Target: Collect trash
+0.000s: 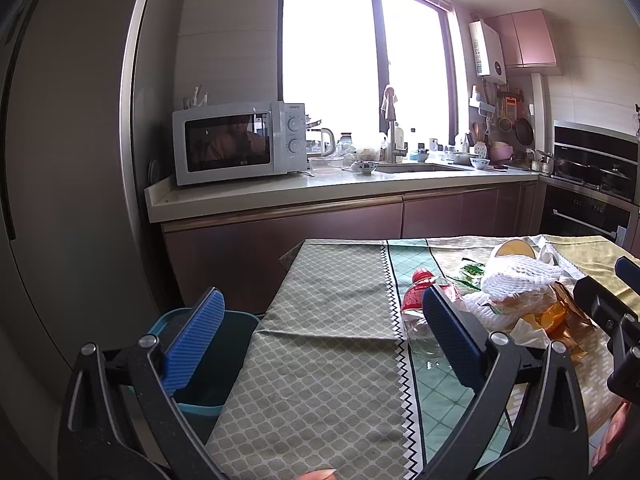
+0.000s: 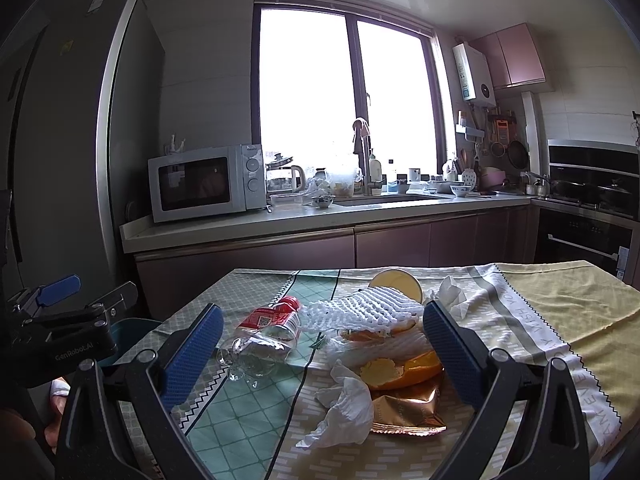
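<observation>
On the cloth-covered surface (image 2: 560,304) the trash pile, crushed bottle (image 2: 264,336) included, lies beneath the spread, empty right tongs (image 2: 320,344), the left tongs (image 1: 320,340) spread near the bin (image 1: 208,364); the light tissue (image 2: 344,408) might slip a loose pinch.

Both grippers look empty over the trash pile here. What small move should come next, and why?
Probably lower the right gripper, open and empty, onto the crumpled tissue, the nearest piece lying loose between its fingers. The left gripper is also open, over bare cloth, with the bin just past the table edge on that side, so the tissue could then be carried there.
</observation>
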The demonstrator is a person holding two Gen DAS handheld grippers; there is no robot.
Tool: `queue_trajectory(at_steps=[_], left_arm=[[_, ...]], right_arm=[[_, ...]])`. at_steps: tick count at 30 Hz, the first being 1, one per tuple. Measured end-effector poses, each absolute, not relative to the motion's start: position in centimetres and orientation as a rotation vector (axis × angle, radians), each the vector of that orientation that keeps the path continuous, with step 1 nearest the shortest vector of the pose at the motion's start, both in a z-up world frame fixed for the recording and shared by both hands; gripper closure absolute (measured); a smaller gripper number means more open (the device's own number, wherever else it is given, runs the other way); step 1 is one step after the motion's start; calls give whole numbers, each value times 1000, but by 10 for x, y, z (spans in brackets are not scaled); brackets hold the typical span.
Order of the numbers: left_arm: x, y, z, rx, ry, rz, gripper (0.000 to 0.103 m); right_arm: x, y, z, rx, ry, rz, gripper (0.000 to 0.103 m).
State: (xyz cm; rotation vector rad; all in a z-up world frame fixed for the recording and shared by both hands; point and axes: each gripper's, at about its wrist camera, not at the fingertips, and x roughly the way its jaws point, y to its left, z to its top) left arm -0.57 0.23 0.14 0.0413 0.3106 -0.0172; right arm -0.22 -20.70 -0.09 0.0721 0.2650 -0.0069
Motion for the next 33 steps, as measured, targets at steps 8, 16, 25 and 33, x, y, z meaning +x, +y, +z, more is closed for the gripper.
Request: queue_trajectory(at_steps=[8, 16, 25, 33], left_arm=[[-7, 2, 2, 40, 308, -15, 5], [-9, 3, 4, 42, 305, -9, 5], [-11, 5, 4, 39, 304, -6, 5], [-11, 6, 3, 43, 306, -4, 5]], right_arm=[[-4, -208, -1, 75, 264, -8, 6], [-4, -205, 0, 73, 265, -5, 6], [-6, -205, 1, 73, 262, -4, 6], [-4, -204, 2, 75, 263, -5, 6]])
